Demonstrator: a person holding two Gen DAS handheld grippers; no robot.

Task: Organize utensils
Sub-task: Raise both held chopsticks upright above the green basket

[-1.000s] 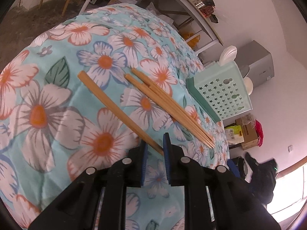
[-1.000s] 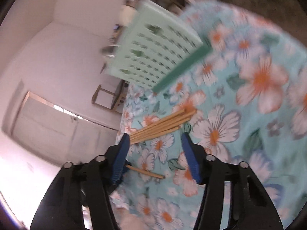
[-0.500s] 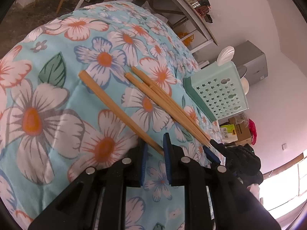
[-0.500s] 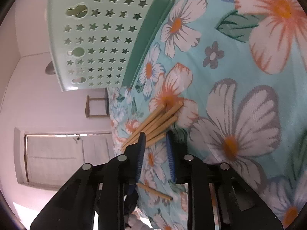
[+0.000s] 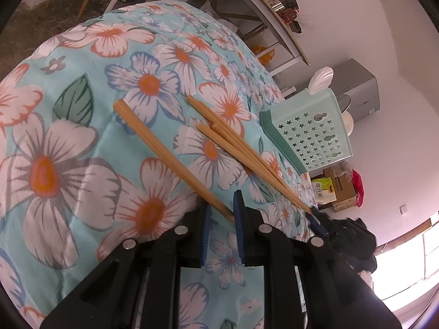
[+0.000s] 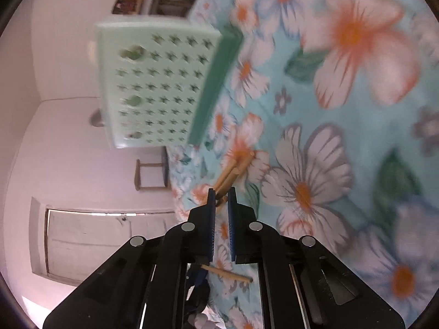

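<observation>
Floral tablecloth (image 5: 68,164), white walls (image 5: 356,13)

Floral cloth (image 5: 82,148), turquoise, white and orange flowers, covers the bench. Grey cabinet (image 5: 359,87) against the white wall. Long shelf (image 5: 263,13) with clutter on top. Cardboard box (image 5: 341,189), red bag (image 5: 358,186) beside it. Wooden stool (image 6: 151,175), window (image 6: 109,244).

L wrist cam: low, close over cloth (image 5: 68,164) | R wrist: faces opposite | shared: chopsticks (image 5: 241,150), basket (image 6: 153,87)
</observation>
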